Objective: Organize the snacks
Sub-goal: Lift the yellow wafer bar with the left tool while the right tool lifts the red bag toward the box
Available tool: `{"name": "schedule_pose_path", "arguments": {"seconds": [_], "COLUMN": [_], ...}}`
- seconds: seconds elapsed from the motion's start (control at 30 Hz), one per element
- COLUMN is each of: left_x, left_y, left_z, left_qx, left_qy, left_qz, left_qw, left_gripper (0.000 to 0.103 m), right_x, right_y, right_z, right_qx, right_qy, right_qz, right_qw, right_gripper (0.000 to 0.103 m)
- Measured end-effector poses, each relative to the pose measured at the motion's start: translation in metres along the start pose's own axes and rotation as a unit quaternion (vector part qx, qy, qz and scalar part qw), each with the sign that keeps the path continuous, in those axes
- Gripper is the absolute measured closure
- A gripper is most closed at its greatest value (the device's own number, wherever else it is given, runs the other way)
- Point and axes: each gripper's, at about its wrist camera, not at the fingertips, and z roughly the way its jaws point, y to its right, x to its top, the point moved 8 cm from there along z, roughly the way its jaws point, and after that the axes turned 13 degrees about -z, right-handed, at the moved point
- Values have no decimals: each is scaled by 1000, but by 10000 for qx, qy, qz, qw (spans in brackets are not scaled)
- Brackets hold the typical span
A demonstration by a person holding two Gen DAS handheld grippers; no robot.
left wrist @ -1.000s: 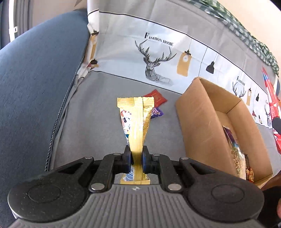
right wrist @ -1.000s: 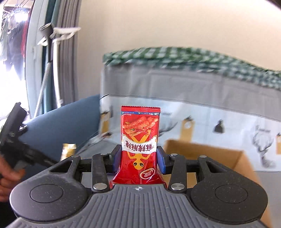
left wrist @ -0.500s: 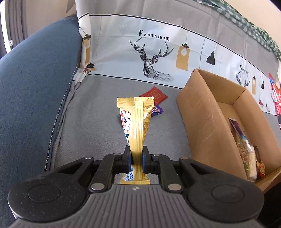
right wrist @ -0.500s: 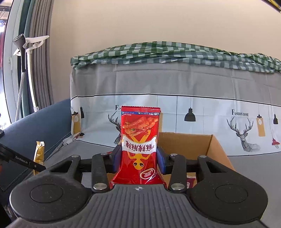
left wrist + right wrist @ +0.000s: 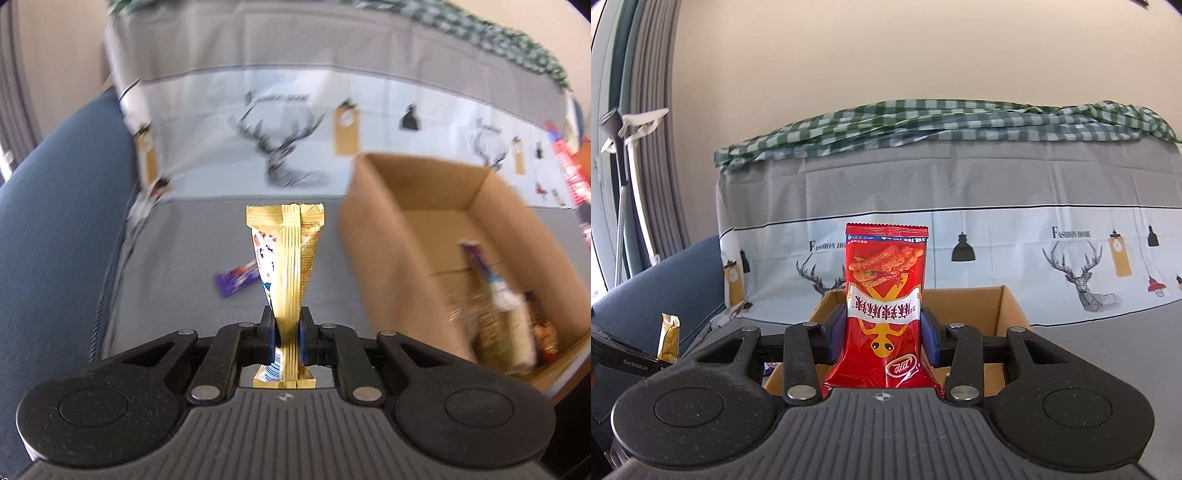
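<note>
My left gripper [image 5: 287, 334] is shut on a gold snack packet [image 5: 286, 254] and holds it upright above the grey sofa seat, left of an open cardboard box [image 5: 373, 266]. The box holds several snack bags [image 5: 495, 295]. My right gripper [image 5: 883, 338] is shut on a red snack packet [image 5: 884, 295], held upright in front of the same box [image 5: 1008, 306]. The gold packet [image 5: 669, 336] and the left gripper also show at the far left of the right wrist view.
A purple snack bar [image 5: 236, 282] lies on the grey seat cover [image 5: 177, 280] behind the gold packet. A deer-print cover [image 5: 1034, 251] drapes the sofa back, with a green checked cloth [image 5: 923, 118] on top. A blue armrest [image 5: 55, 229] is at the left.
The left gripper has swung with the gold packet, so the box now sits closer and the purple bar shows to the packet's left. The right gripper has shifted, centring the box behind the red packet.
</note>
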Motion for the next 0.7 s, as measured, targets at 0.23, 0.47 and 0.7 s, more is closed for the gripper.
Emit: {"name": "schedule_pose_path", "arguments": {"seconds": [0.23, 0.47, 0.7], "left_x": [31, 56, 57], "left_y": [77, 157, 216], "left_z": [-34, -65, -82], "left_qx": [-584, -1146, -1425], "left_qy": [455, 824, 1012], "left_qz": [256, 550, 981], "left_qw": [9969, 9885, 9797], "left_gripper": [91, 91, 91], "right_x": [0, 0, -2], "right_y": [25, 43, 50], "right_z": [-7, -14, -17], "right_qx": [-222, -466, -573], "right_qy": [105, 219, 250], "right_qz": [374, 489, 495], "right_qw": [9990, 9975, 9968], "right_gripper": [60, 60, 60]}}
